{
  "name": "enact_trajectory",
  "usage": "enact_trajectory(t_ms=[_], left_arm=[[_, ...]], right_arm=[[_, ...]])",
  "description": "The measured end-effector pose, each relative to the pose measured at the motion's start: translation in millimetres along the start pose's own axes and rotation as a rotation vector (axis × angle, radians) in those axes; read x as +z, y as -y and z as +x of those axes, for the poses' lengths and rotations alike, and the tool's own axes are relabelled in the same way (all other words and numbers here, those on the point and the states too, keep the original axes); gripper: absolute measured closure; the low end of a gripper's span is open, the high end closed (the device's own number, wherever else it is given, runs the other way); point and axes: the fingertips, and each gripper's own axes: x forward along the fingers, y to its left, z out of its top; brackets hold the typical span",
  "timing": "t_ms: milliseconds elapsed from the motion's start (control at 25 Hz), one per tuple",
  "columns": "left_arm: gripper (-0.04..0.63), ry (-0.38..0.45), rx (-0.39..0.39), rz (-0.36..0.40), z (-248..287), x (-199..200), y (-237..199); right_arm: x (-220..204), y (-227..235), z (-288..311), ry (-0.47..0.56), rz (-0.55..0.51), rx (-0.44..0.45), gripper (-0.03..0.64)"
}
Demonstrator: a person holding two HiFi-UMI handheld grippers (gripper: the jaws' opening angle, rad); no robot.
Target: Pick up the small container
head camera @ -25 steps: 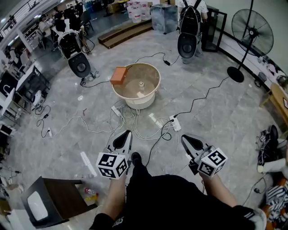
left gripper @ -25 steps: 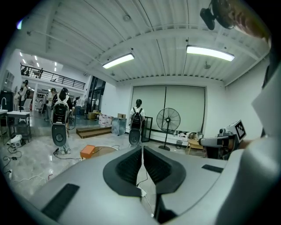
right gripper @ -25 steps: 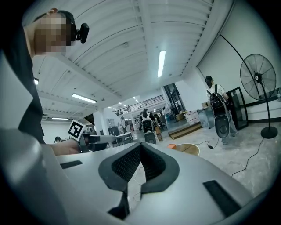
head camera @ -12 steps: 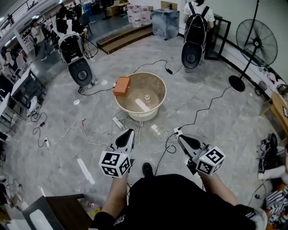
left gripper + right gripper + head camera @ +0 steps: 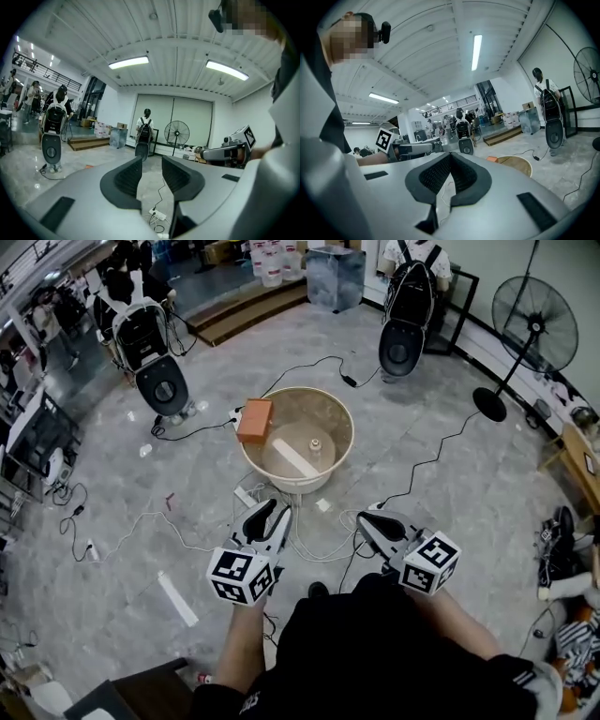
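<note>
Closer than a second ago, the round beige tub [image 5: 349, 427] on the floor now sits just ahead of both claws. The small pale container [image 5: 315, 446] standing inside it is too tiny to make out in detail. Both forearms reach forward and down: the left claw [image 5: 270, 516] has its jaws opening with nothing between them, the right claw [image 5: 362, 520] is pressed together and empty, and the container lies ahead of and between them, well apart from both.

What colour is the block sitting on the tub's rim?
The block is orange, seen best in the head view, on the tan tub rim.
</note>
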Motion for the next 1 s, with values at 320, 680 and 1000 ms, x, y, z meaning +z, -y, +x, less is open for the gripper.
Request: enact_trajectory(t_ms=[320,680,1000], left_arm=[[0.410,-0.038,-0.096,-0.061,36.3,-5.1,-11.4],[0.530,-0.031,0.006,0.013,95.7,1.6,-54.0],[0.580,-0.020,-0.007,0.004,185.2,12.3,-99.0]], right_arm=[[-11.6,27.9,27.8,-0.007,0.059,-0.007,0.604],[11.0,95.0,75.6,-0.004,0.123,-0.013,0.603],[37.3,183.6,125.0,-0.006,0.127,0.014,0.604]])
